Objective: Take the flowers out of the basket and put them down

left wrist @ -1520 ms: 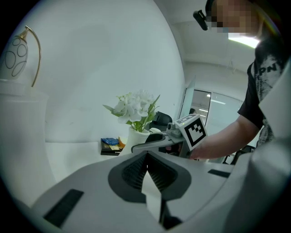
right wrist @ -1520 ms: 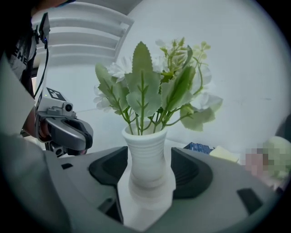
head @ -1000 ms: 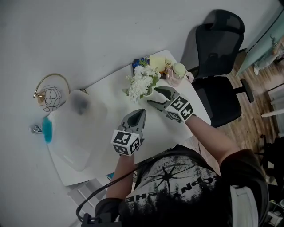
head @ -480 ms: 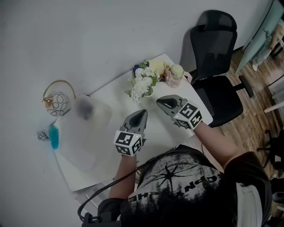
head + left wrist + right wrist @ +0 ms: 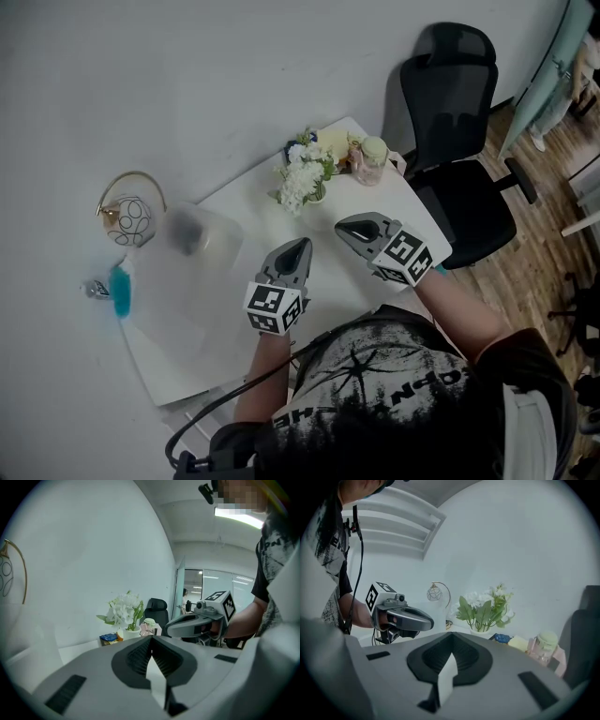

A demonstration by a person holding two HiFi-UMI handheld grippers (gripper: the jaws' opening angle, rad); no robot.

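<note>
Soft, even, cool light; a ceiling strip (image 5: 236, 517) glares, and both gripper views bulge fisheye with dark corners.

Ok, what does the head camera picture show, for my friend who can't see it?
Looking down from a person's head: the left gripper and right gripper hover shut and empty over a white table; the right one's jaws just closed. Beyond them stand white flowers, a black chair beside the table.

White table (image 5: 248, 220) w/ potted flowers (image 5: 302, 178), pink jar (image 5: 371, 159), blue pkt (image 5: 110, 638) at far end, clear plastic item (image 5: 187, 272) left.
</note>
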